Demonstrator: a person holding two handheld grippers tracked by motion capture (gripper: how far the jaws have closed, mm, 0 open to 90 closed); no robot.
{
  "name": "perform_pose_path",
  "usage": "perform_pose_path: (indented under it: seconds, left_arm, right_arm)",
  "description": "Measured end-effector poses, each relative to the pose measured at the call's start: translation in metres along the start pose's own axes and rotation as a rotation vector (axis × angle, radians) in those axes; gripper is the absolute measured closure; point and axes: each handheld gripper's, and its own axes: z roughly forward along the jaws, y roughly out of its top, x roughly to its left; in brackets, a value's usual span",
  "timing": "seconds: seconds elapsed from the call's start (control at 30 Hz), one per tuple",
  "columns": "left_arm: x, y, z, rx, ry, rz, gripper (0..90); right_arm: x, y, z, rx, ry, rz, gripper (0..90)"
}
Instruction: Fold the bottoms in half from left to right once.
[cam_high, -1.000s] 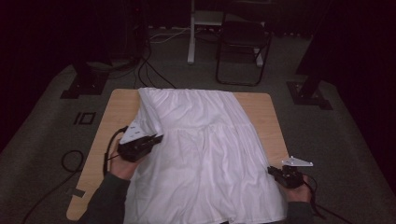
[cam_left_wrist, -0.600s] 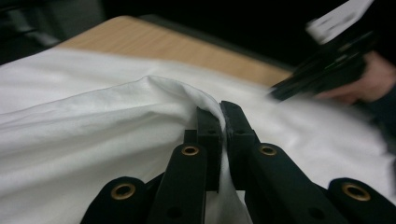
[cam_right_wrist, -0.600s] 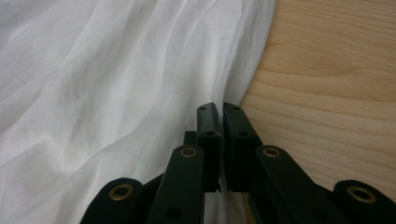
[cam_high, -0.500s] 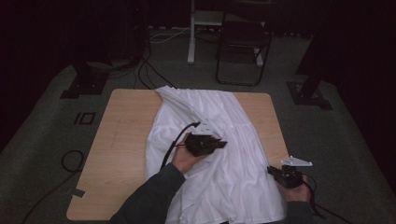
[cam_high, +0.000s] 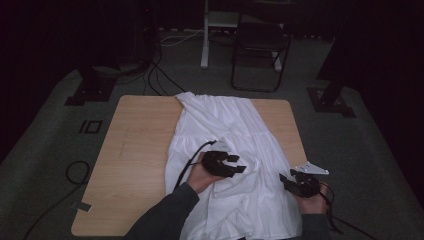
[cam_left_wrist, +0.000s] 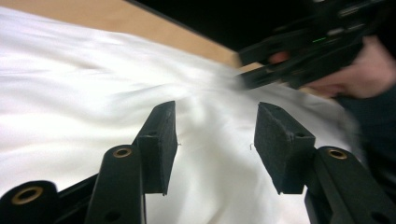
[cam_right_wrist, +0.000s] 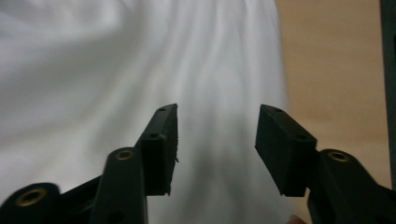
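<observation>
1. High view: a white cloth (cam_high: 225, 150) is seen folded over the right half of the bench (cam_high: 135, 165); the left tongs (cam_high: 235, 165) are held over its middle, the right tongs (cam_high: 290, 182) at its right edge.
2. Left gripper view: the jaws, just opened, are seen released above the cloth (cam_left_wrist: 93, 102).
3. Right gripper view: the jaws, likewise just opened, are held apart over the cloth (cam_right_wrist: 140, 60), nothing pinched.

Bare table (cam_high: 135, 150) left of cloth (cam_high: 225, 130)

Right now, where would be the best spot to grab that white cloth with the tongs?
Probably the raised fold of the white cloth beside the left tongs, taken from the cloth's left side. The flat areas lie tight on the table, while a standing ridge gives the open jaws something to close around.
</observation>
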Motion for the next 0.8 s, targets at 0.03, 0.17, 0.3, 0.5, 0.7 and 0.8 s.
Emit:
perform_pose_path:
  seconds: [0.03, 0.17, 0.3, 0.5, 0.7, 0.8]
  left_arm:
    - [0.003, -0.003, -0.008, -0.004, 0.023, -0.002, 48.2]
    - [0.020, -0.030, -0.052, -0.012, 0.181, -0.028, 46.8]
    - [0.037, -0.068, -0.084, 0.031, 0.330, -0.093, 42.7]
    - [0.057, -0.117, -0.095, 0.092, 0.390, -0.240, 33.5]
    - [0.055, -0.136, -0.085, 0.149, 0.384, -0.262, 29.3]
    - [0.053, -0.137, -0.075, 0.172, 0.348, -0.233, 36.3]
  right_arm:
    - [0.007, 0.007, -0.003, -0.025, 0.013, -0.004, 47.5]
    - [0.030, 0.027, -0.006, -0.065, 0.081, -0.033, 47.5]
    - [0.048, 0.043, 0.003, -0.050, 0.121, -0.052, 39.6]
    - [0.065, 0.048, 0.029, 0.020, 0.136, -0.015, 18.8]
    - [0.073, 0.038, 0.042, 0.083, 0.160, -0.013, 15.9]
    - [0.074, 0.034, 0.047, 0.119, 0.175, -0.029, 36.8]
